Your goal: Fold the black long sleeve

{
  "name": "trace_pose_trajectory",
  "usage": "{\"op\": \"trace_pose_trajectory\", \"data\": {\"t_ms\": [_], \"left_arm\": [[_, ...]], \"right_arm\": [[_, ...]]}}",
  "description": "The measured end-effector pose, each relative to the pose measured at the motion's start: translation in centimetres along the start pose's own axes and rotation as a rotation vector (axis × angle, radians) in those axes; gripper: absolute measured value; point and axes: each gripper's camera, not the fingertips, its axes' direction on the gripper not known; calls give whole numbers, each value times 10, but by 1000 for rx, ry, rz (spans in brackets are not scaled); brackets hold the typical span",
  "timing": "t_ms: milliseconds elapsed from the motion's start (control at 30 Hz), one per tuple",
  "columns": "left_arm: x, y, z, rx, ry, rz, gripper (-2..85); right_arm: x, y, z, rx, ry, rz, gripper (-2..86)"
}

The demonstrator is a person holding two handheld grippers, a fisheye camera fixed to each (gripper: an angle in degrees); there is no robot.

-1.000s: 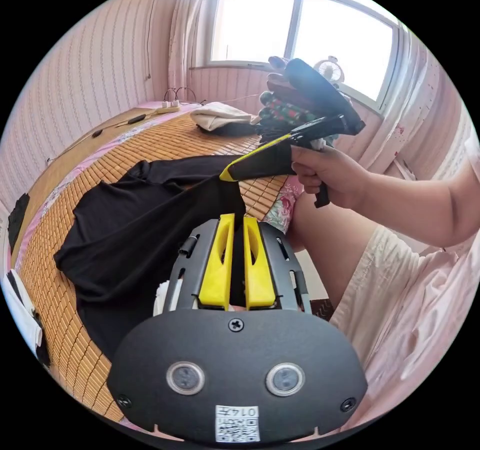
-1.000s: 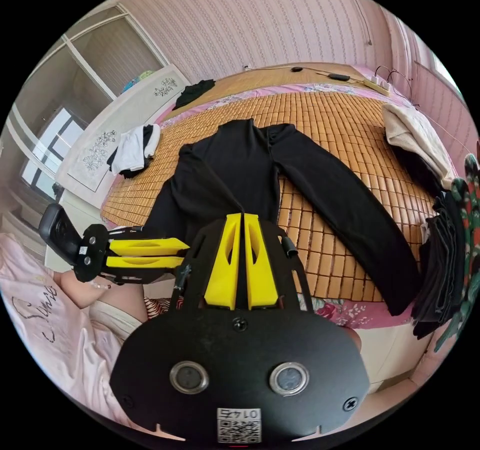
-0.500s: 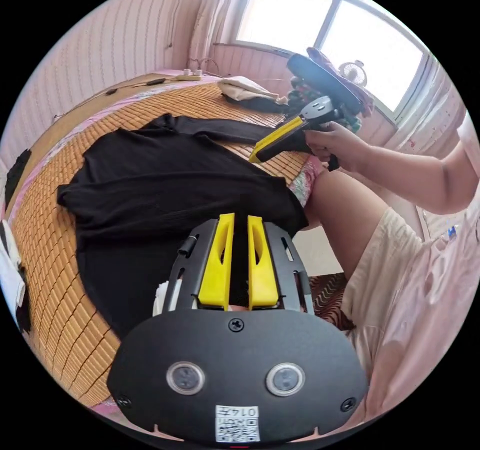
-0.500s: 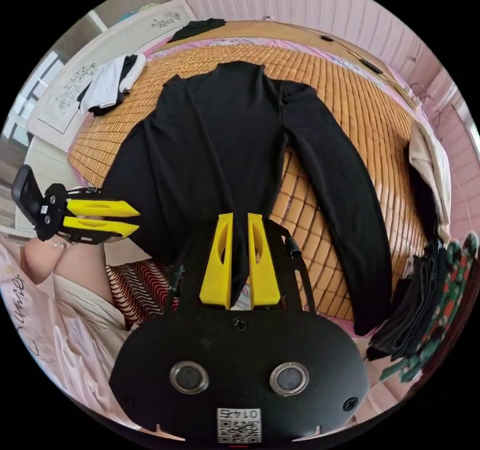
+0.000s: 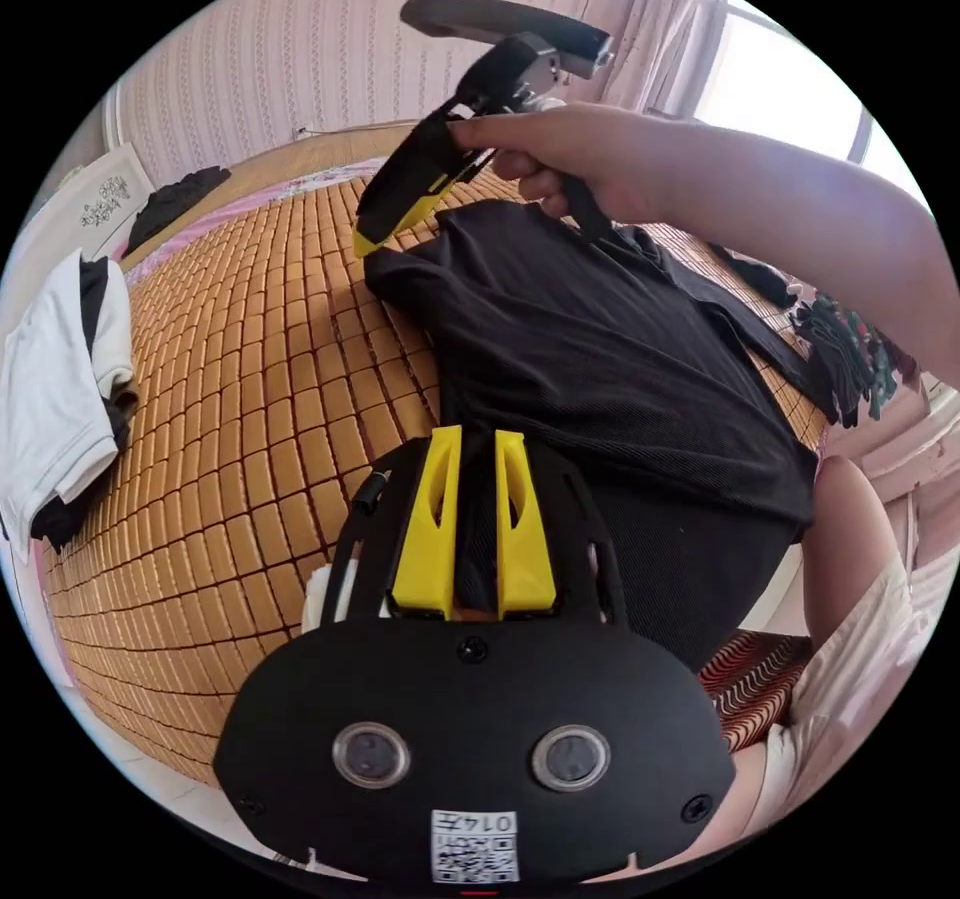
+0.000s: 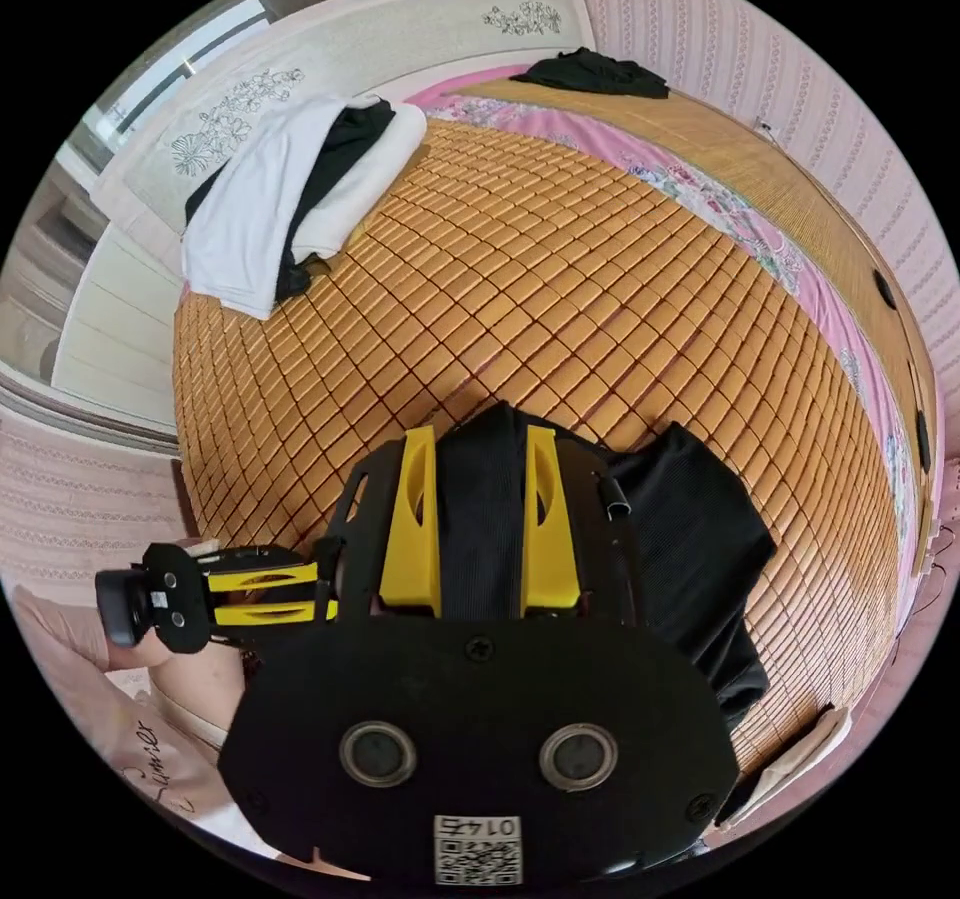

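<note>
While both claws grip the black long sleeve (image 5: 600, 359), the garment lies on the bamboo mat (image 5: 250, 359) of the bed, its lower part hanging over the bed edge near the person's knee (image 5: 850, 539)

Left claw (image 5: 472, 529): the yellow jaws stand close together with black fabric pinched between them, so it is clenched on an edge of the garment. In the right gripper view the same claw (image 6: 290, 594) shows at lower left with its jaws nearly together.

Right claw (image 6: 480, 519): a thick band of bunched black fabric fills the gap between the jaws, which press on it from both sides. In the left gripper view this claw (image 5: 375, 229) is held in the person's hand (image 5: 570, 154) over the far end of the garment, tips touching the cloth.

Handling judgement:
- The knit appears thin, light and limp; it drapes and wrinkles, and offers no stiffness of its own.
- Expect it to sag between the two grip points and drag on the ribbed mat; keep it taut.
- Best hold is judged to be at hems, shoulder seams or cuffs, where doubled layers give the jaws more to bite on.
- A single layer may slip out of the jaws.

White and dark clothes (image 6: 290, 199) lie well apart at the mat's far edge
</note>
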Motion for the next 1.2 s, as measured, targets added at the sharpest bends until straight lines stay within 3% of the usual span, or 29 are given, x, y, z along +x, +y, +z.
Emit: {"op": "trace_pose_trajectory", "data": {"t_ms": [67, 200, 400, 600, 700, 833, 1000, 1133, 1200], "left_arm": [[-8, -3, -3, -1, 54, -22, 50], [-17, -1, -10, 16, 80, -36, 16], [-19, -4, -17, 20, 42, -35, 13], [-26, -10, -34, 38, 82, -97, 52], [-20, -7, -55, 116, 51, -70, 47], [25, -15, -64, 127, 161, 104, 40], [112, -36, -40, 39, 249, 222, 48], [165, -49, -8, -132, 161, 261, 55], [173, -46, -9, -136, 128, 244, 49]], "right_arm": [[5, -23, 27, -157, -47, 10, 49], [6, -31, 13, -86, 36, 24, 6], [20, -31, 16, -95, -4, 104, 20], [36, 5, -53, 82, 45, 149, 70], [33, 74, -96, 182, 60, 130, 68], [8, 209, -110, 117, 132, 126, 57], [-16, 344, -97, -7, 102, 266, 49], [-20, 407, -89, -38, 110, 376, 46], [-19, 422, -89, -19, 114, 397, 38]]}}
